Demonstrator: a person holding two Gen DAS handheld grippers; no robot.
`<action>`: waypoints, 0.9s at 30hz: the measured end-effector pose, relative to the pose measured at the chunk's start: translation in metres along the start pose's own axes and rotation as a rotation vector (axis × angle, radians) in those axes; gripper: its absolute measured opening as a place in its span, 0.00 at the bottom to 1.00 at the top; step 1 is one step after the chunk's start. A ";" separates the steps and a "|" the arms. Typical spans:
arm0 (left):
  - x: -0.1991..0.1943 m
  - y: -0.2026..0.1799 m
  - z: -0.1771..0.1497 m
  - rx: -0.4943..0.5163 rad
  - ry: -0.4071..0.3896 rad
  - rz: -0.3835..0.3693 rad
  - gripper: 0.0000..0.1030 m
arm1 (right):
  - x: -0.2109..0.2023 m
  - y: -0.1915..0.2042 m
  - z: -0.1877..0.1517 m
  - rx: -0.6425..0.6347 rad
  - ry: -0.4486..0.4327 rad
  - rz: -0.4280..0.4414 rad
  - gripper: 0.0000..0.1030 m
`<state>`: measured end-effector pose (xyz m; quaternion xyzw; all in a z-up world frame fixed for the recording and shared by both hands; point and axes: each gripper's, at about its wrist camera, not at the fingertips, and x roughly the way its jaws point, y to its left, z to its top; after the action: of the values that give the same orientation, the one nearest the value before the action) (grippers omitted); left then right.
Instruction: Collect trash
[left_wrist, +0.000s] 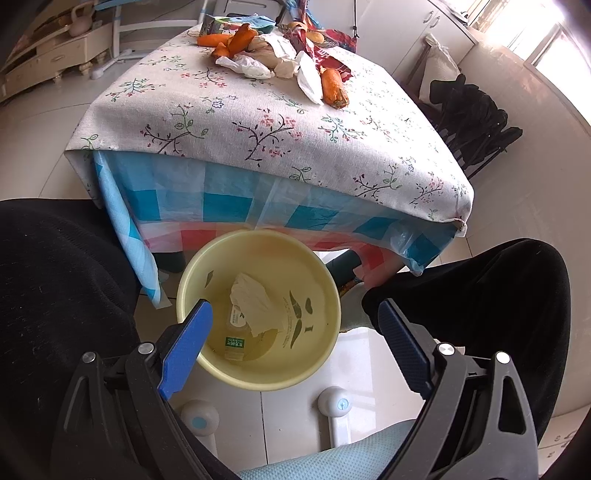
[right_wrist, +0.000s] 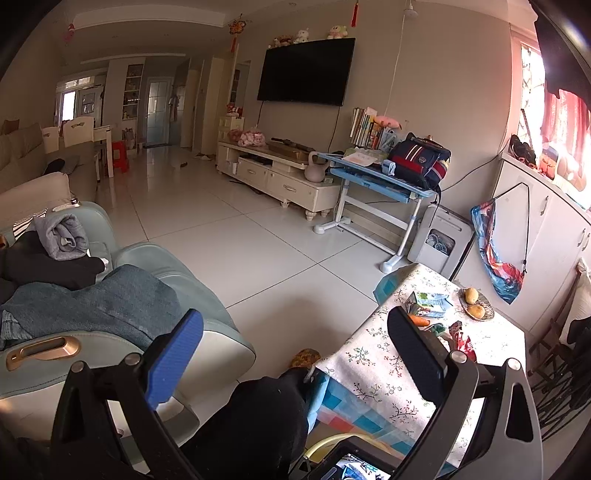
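Note:
My left gripper (left_wrist: 295, 314) is open and empty, held above a yellow bin (left_wrist: 207, 363) on the floor between the person's knees. In the bin lie a crumpled white tissue (left_wrist: 255, 299) and a plastic bottle (left_wrist: 236, 336). On the floral-cloth table (left_wrist: 258, 122) beyond it lies a pile of trash: carrot pieces (left_wrist: 334, 88), white wrappers (left_wrist: 308, 79), a carton (left_wrist: 216, 27) and a red packet (left_wrist: 332, 40). My right gripper (right_wrist: 295, 328) is open and empty, raised left of the table (right_wrist: 373, 354), facing the living room. A carton (right_wrist: 430, 301) and a carrot (right_wrist: 419, 319) show there.
The person's black-trousered legs (left_wrist: 55, 295) flank the bin. A dish with two potatoes (right_wrist: 474, 304) sits at the table's far end. An armchair with clothes (right_wrist: 110, 295) stands at the left. A TV cabinet (right_wrist: 277, 173) and a blue desk (right_wrist: 376, 184) line the far wall. Dark folding chairs (left_wrist: 472, 122) stand right of the table.

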<state>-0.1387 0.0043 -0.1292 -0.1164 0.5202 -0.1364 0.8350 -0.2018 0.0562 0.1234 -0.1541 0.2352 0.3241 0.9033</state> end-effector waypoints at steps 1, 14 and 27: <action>0.000 0.000 0.000 0.000 -0.001 0.000 0.85 | 0.000 -0.001 -0.001 0.006 -0.007 0.007 0.93; -0.025 0.027 0.027 -0.068 -0.097 0.031 0.85 | -0.002 -0.137 -0.037 0.289 -0.129 -0.174 0.93; -0.046 0.045 0.079 -0.045 -0.248 0.108 0.85 | 0.076 -0.280 -0.158 0.606 0.177 -0.299 0.76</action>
<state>-0.0820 0.0665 -0.0712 -0.1231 0.4215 -0.0641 0.8961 -0.0171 -0.1805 -0.0146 0.0608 0.3729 0.0888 0.9216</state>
